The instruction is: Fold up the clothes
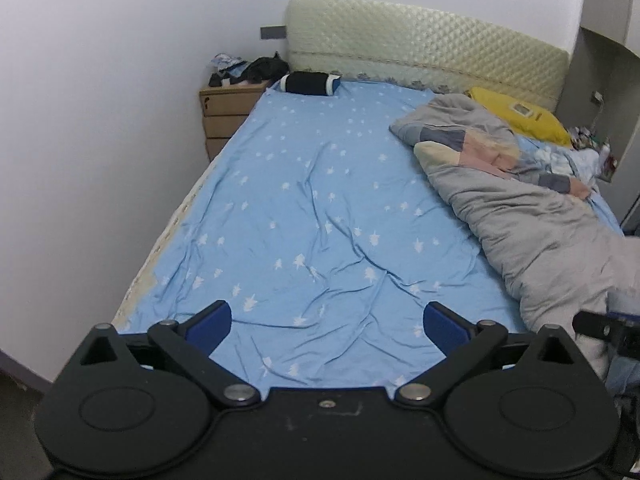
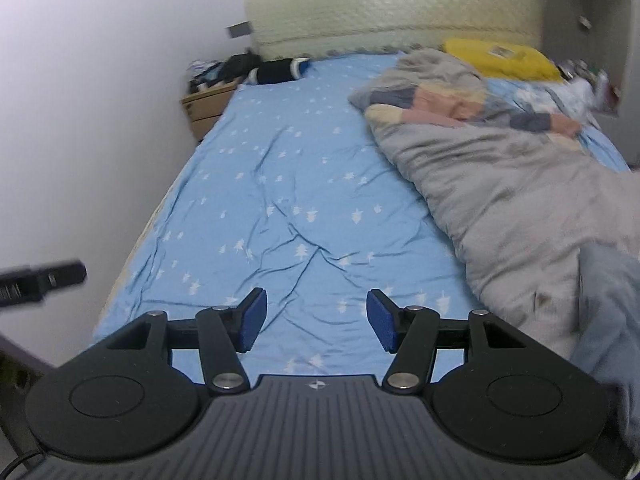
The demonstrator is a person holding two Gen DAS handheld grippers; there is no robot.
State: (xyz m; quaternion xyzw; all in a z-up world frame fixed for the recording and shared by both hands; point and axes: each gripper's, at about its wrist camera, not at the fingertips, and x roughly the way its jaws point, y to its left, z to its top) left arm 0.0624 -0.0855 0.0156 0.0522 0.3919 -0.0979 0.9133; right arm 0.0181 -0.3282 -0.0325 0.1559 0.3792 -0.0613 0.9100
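Black moulded plastic fills the bottom of both wrist views: rounded housings with disc-shaped covers, linked arms with metal pivot pins, and flat blue pads on the fingers. From the left wrist, the left gripper (image 1: pixel 327 322) stands spread wide with nothing between its pads, only wrinkled sheet beyond them. From the right wrist, the right gripper (image 2: pixel 317 320) is also released, its pads set apart over bare sheet, its ribbed grey top plate in the foreground.

Both point down onto a bed (image 1: pixel 168 280) covered by a light blue cotton sheet (image 1: pixel 320 200) printed with small white tree-like shapes and creased into long soft ridges. Along the right side of the bed lies a thick grey quilt (image 1: pixel 540 232), bunched lengthways, with a patchwork of pale pink, cream and slate blue showing near its upper end. At the near right corner, soft grey-blue clothing (image 2: pixel 608 312) drapes beside the quilt, blurred; neither gripper touches it. A yellow pillow (image 1: pixel 520 116) sits by the cream, diamond-quilted headboard (image 1: pixel 420 40). A dark rolled bolster with white and blue bands (image 1: pixel 310 83) lies at the head of the bed on the left, just beside a light wooden nightstand (image 1: pixel 224 116) heaped with dark items. A plain white wall (image 1: pixel 100 120) borders the left side.
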